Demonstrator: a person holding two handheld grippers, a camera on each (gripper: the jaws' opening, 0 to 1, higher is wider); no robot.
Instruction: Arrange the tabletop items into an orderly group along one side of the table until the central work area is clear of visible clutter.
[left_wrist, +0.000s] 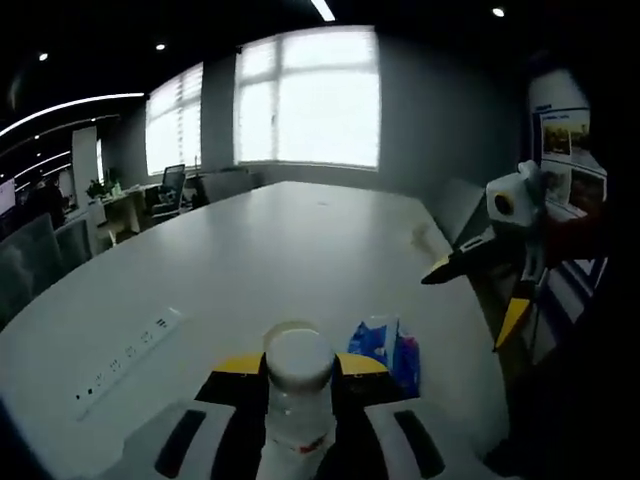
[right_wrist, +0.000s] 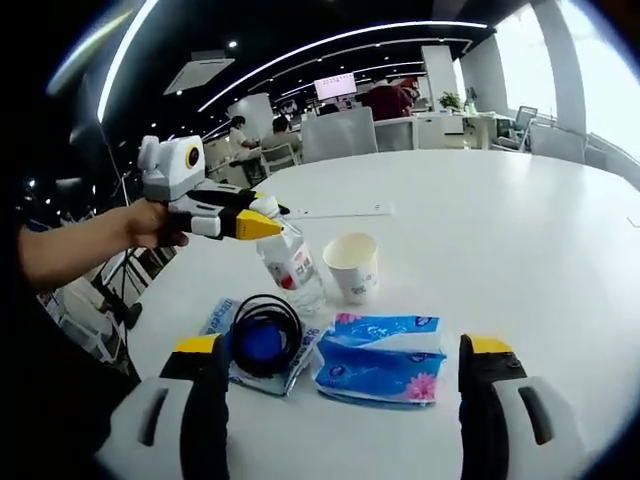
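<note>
My left gripper is shut on a clear water bottle with a white cap. In the right gripper view the same left gripper, held in a person's hand, grips the tilted bottle near its top. Beside the bottle stands a paper cup. A blue tissue pack lies between the wide-apart jaws of my open right gripper. A black cable coil rests on a flat blue packet to its left. The tissue pack and my right gripper also show in the left gripper view.
The white table stretches far ahead, with a socket strip set into it on the left. The same strip lies behind the bottle. Office chairs, desks and people sit beyond the table's far edge.
</note>
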